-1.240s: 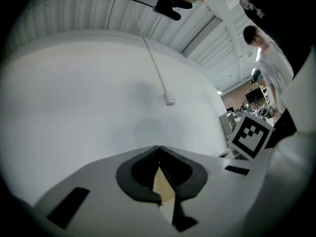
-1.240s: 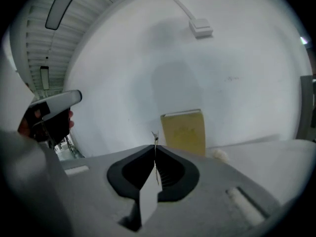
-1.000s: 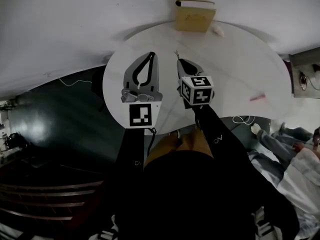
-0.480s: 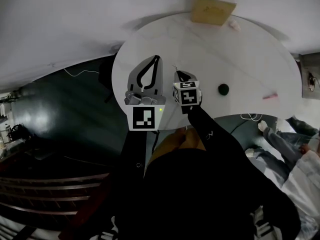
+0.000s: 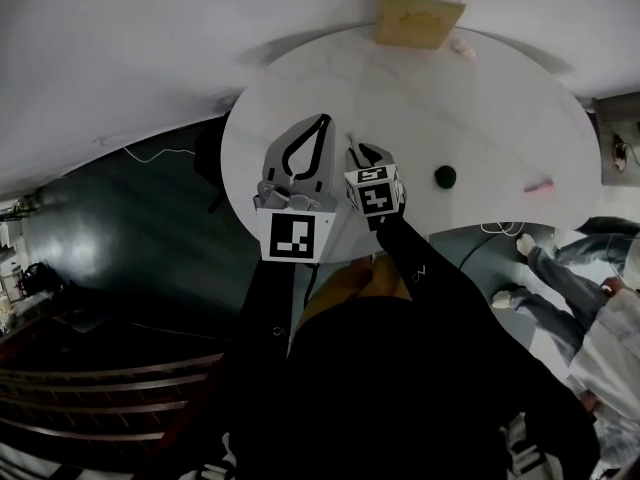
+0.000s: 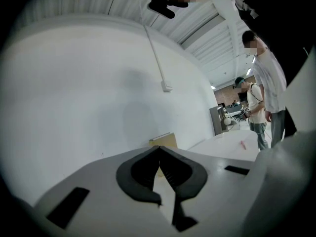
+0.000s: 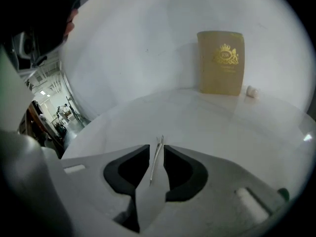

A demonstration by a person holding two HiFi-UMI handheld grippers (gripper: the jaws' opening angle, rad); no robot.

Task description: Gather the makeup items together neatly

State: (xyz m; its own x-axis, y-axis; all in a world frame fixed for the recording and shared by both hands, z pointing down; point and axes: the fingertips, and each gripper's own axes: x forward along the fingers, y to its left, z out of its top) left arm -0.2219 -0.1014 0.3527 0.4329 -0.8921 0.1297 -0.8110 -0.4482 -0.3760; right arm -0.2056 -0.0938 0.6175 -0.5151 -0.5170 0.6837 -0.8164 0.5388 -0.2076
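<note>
My right gripper (image 5: 356,149) (image 7: 157,148) is low over the round white table (image 5: 500,118). Its jaws have just been opening and stand a little apart. A thin silver tool, perhaps tweezers (image 7: 156,163) (image 5: 349,137), lies between the pads without being pressed. To its left my left gripper (image 5: 319,121) (image 6: 159,147) hangs shut with nothing in it. A dark round item (image 5: 445,176), a pink stick (image 5: 538,187) (image 6: 243,144) and a small pale item (image 5: 462,48) (image 7: 252,91) lie scattered on the table.
A tan box with a gold crest (image 5: 420,13) (image 7: 220,62) stands at the table's far edge against the white wall. People stand beyond the table's right side (image 6: 264,78). A white cable (image 5: 490,236) lies on the floor below.
My right gripper has come down to the table with the thin tool and its jaws have parted. The left gripper has sunk a little.
</note>
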